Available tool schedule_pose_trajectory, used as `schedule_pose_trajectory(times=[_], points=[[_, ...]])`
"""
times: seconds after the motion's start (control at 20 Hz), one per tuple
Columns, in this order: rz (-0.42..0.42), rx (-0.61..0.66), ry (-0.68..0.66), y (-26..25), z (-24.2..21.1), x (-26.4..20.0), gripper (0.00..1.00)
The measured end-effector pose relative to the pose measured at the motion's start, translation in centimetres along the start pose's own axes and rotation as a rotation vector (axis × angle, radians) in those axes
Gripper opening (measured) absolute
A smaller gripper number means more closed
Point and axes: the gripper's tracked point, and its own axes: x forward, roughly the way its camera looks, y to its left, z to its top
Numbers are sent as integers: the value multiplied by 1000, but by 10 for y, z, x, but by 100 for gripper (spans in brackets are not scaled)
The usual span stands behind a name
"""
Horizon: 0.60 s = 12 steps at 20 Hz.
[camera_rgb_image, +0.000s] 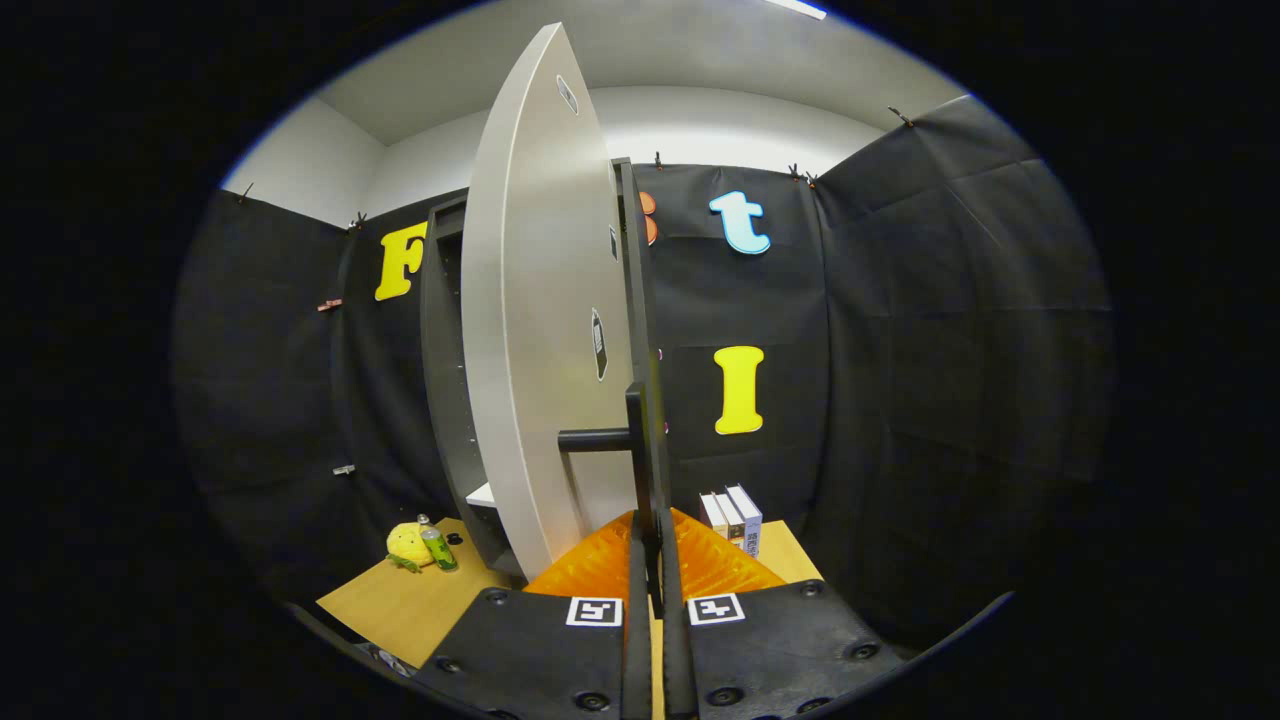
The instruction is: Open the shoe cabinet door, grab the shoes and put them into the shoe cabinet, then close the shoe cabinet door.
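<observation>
The shoe cabinet [443, 360] is a tall dark frame standing just ahead of me, with a pale shelf [482, 494] showing low inside it. Its light grey door [545, 330] is swung partly outward, and I see it almost edge-on. A black bar handle [636, 440] runs down the door's free edge on a short horizontal standoff. My gripper [652, 565] is shut on the lower part of this handle, with the orange fingers [590, 570] pressed close on either side of the bar.
A wooden surface [410, 605] lies under the cabinet. On it, left of the cabinet, are a yellow plush toy [407, 545] and a green bottle [438, 549]. White boxes [736, 515] stand upright to the right of the door.
</observation>
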Motion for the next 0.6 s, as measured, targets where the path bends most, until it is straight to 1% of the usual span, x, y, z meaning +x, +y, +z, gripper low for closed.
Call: schedule_pose_trajectory(times=[0.15,0.25,0.3,0.45,0.5,0.55,0.6], points=[[-20,24,-1,-1,-1,-8,9],[-41,17,16,-4,-8,-20,15],[-46,4,26,-5,-12,-26,17],[-47,-11,82,-1,-35,-48,16],[-55,-16,99,0,-44,-55,27],[-65,-29,109,-1,-53,-62,33],[-70,-51,123,-1,-63,-68,42]])
